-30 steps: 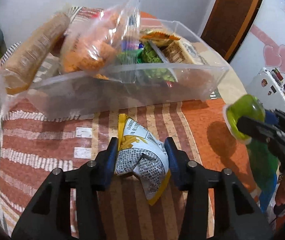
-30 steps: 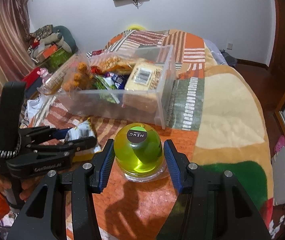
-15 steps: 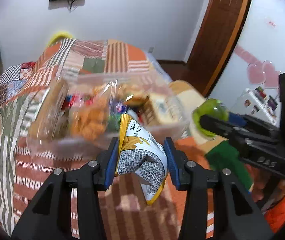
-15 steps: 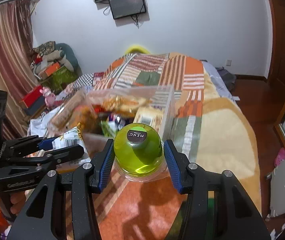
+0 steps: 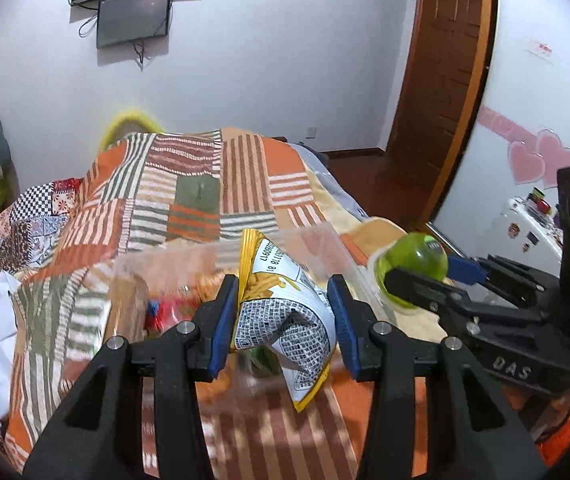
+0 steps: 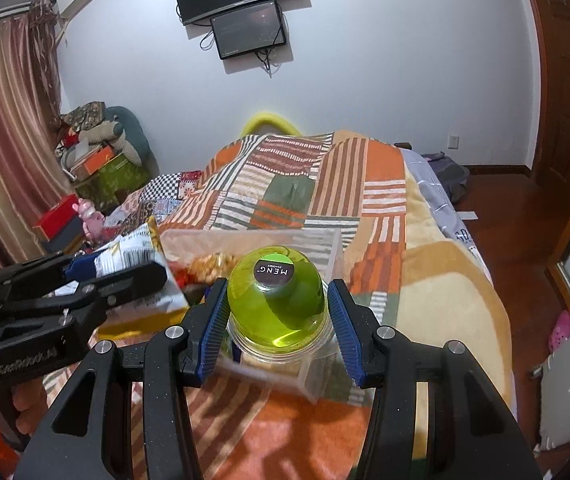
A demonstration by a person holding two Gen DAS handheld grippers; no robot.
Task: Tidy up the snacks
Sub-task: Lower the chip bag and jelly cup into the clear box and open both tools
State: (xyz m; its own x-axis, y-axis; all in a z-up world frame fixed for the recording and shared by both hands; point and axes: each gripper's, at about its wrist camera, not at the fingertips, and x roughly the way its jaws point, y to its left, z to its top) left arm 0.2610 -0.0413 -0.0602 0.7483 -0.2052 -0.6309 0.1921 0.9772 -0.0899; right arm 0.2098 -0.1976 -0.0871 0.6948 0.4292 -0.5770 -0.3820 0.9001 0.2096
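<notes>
Crinkled white-and-yellow foil snack packet [image 5: 285, 312] sits pinched in left gripper [image 5: 283, 316], fingers narrowed onto its sides. Right gripper [image 6: 277, 312] clamps round yellow-green clear plastic jelly cup [image 6: 275, 300], blue pads [image 6: 215, 320] touching both sides.

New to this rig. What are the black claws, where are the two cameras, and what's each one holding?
No robot arm here: a person holds a two-finger gripper in each hand, and each gripper carries a fisheye camera looking forward along its fingers. So each picture shows its own gripper at the bottom and the other one off to the side.

In the left wrist view, the left gripper is shut on a crumpled white and yellow snack bag. In the right wrist view, the right gripper is shut on a green jelly cup, dome towards the camera, with a dark label reading MENG.

Both are held in the air near a clear plastic bin that already holds other snacks. It sits on a bed covered by a striped patchwork quilt. The bin looks blurred, so details inside are hard to read.
</notes>
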